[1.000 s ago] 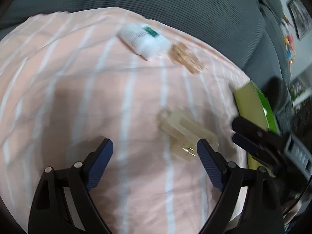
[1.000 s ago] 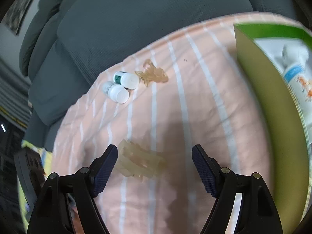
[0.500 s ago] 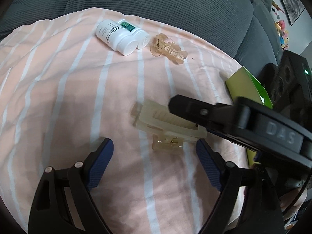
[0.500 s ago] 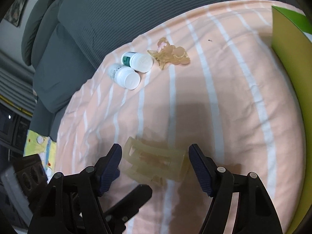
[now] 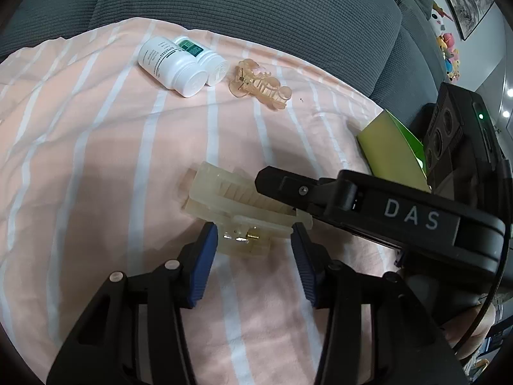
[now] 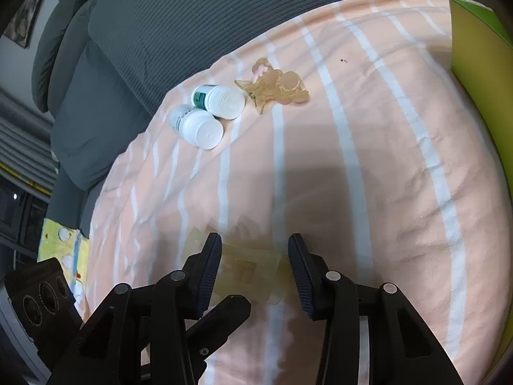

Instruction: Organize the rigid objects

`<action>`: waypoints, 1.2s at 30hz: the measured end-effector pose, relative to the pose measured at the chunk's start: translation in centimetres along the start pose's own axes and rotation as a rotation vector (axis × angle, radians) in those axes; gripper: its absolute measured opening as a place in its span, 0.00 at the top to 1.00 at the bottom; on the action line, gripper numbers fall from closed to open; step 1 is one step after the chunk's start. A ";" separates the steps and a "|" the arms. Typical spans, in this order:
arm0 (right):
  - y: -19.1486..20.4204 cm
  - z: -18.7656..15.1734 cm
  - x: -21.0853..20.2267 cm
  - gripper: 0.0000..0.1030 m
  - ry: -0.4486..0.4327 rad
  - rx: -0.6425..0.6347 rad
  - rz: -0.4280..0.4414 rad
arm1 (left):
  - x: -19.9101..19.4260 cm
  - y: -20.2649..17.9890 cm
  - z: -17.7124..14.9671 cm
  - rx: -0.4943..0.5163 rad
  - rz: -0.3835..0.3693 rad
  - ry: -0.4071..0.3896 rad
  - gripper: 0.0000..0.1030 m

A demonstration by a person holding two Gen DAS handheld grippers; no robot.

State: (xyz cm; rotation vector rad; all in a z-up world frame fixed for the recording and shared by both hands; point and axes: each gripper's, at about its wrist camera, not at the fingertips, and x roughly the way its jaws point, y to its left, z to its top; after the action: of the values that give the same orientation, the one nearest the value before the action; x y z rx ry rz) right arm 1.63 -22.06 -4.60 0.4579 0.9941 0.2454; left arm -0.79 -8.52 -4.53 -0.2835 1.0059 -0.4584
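A translucent cream hair clip (image 5: 224,192) lies on the pink striped cloth (image 5: 96,160). My left gripper (image 5: 255,237) is closing, and its blue pads sit against both sides of the clip's handle end. In the left wrist view a black finger (image 5: 288,186) of my right gripper reaches across the clip from the right. The right wrist view shows my right gripper (image 6: 253,247) closing too, with the clip (image 6: 243,266) between its pads and touching them. Farther back lie two white pill bottles (image 5: 173,64) (image 6: 221,101) and an amber hair clip (image 5: 259,85) (image 6: 275,88).
A green and yellow box (image 5: 394,150) (image 6: 481,64) stands at the cloth's right edge. A grey corduroy sofa (image 5: 256,6) rises behind the cloth. The left gripper's black camera body (image 6: 38,292) and one of its fingers (image 6: 224,314) show at the lower left of the right wrist view.
Both pairs of jaws went from wide open to narrow around the cream clip. The right gripper came in over the clip from the right and dropped closer to it.
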 end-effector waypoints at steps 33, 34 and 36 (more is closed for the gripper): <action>-2.0 -0.3 -14.3 0.59 -0.392 0.002 -0.053 | -3.8 -13.3 3.0 0.295 -0.117 -0.172 0.60; -2.5 -0.3 -15.2 0.59 -0.411 0.013 -0.048 | -3.7 -14.1 3.1 0.311 -0.121 -0.176 0.60; -3.4 -0.3 -16.7 0.59 -0.444 0.031 -0.051 | -3.3 -15.6 3.3 0.337 -0.138 -0.176 0.60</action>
State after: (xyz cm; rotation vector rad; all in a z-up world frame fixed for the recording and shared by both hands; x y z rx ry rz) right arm -7.51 -31.70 6.07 0.4890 0.5750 0.0759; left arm -3.17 -20.40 6.40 -0.0882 0.7252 -0.7058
